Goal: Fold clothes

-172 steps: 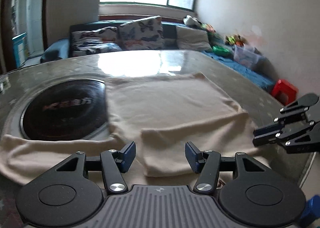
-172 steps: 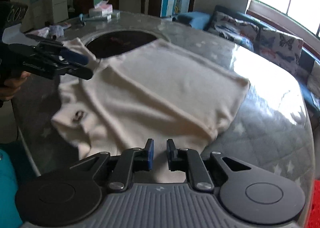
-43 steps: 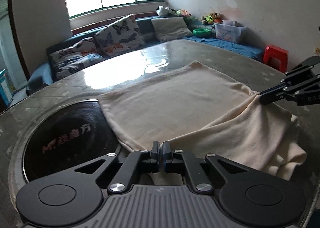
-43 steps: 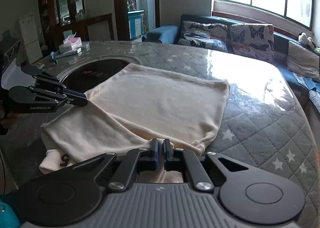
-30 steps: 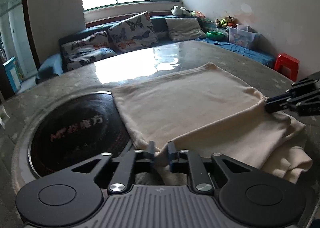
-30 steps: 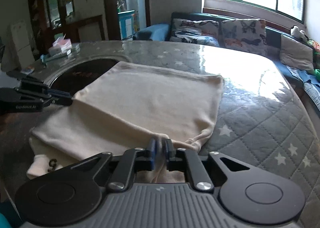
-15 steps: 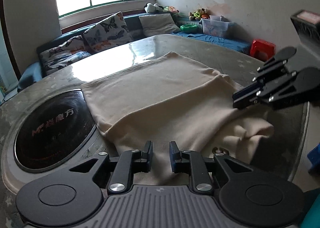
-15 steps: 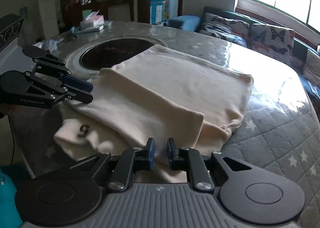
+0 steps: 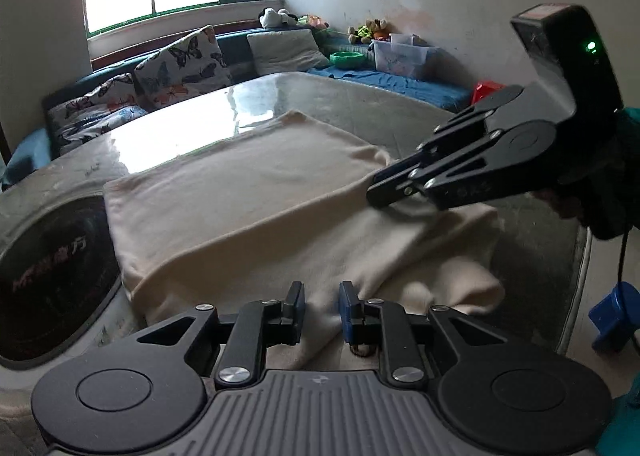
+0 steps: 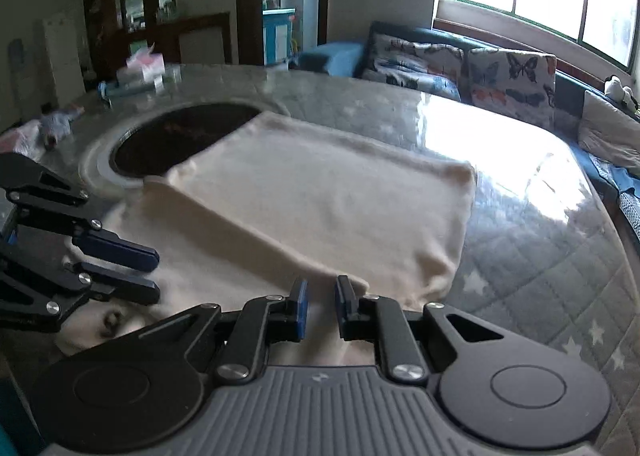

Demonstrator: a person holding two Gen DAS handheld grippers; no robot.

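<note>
Cream garment (image 9: 248, 191) folded on table (image 10: 540, 223).

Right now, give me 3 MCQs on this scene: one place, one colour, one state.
1. Where does the garment lie?
A. On the sofa
B. On the table, one edge over the dark round inset
C. On the floor

2. What colour is the garment?
A. Cream
B. Red
C. Navy

3. How do the left gripper and the right gripper stand?
A. Both clamped on cloth
B. Only the left clamped
C. Both slightly parted, pinching nothing

Key: 1 B, the cloth is spread on the table and overlaps the inset. 2 A, pale cream all over. 3 C, each wrist view shows a gap between the pads with the cloth lying flat below.
</note>
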